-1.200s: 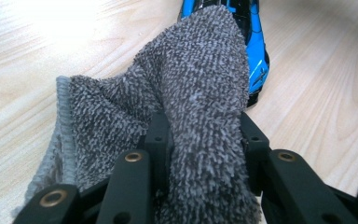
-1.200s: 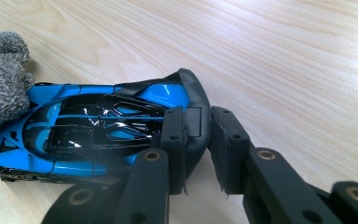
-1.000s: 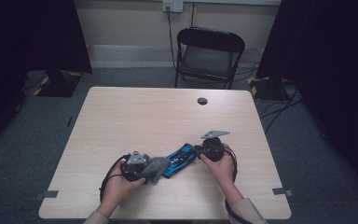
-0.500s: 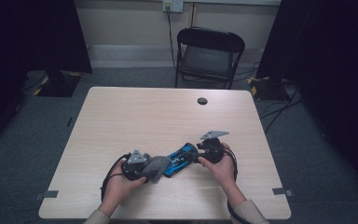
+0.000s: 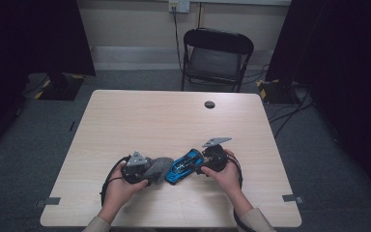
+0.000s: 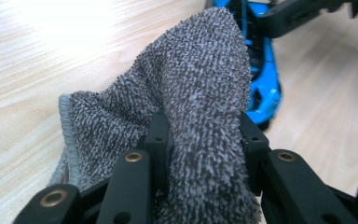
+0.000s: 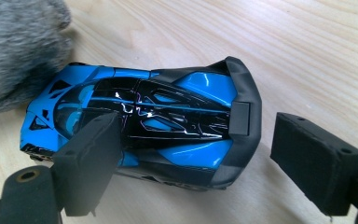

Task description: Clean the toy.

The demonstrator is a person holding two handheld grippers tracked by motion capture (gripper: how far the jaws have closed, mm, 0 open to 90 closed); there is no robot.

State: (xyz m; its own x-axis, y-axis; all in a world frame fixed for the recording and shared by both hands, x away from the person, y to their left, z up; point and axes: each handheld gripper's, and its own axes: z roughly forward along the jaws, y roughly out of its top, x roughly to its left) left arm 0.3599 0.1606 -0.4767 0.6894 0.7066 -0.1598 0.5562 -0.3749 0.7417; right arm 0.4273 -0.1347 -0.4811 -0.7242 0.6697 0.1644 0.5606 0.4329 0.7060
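A blue and black toy car (image 5: 184, 166) lies on the table between my two hands. My left gripper (image 5: 150, 170) is shut on a grey terry cloth (image 5: 160, 167), whose bulging fold (image 6: 200, 93) touches the car's nose (image 6: 263, 88). The left gripper (image 6: 205, 140) has the cloth bunched between its pads. My right gripper (image 5: 198, 166) is at the car's tail, and its jaws have just been opening. In the right gripper view the car (image 7: 154, 121) lies between the open right gripper (image 7: 203, 156). One pad (image 7: 91, 154) is by its side, the other pad (image 7: 314, 158) stands clear of the rear.
The light wooden table (image 5: 174, 121) has a black round grommet (image 5: 209, 104) near its far edge. A black folding chair (image 5: 216, 55) stands behind the table. Cables run over the floor at the right.
From above, the right hand has edged slightly toward the car. The left hand, the cloth and the car stay where they were.
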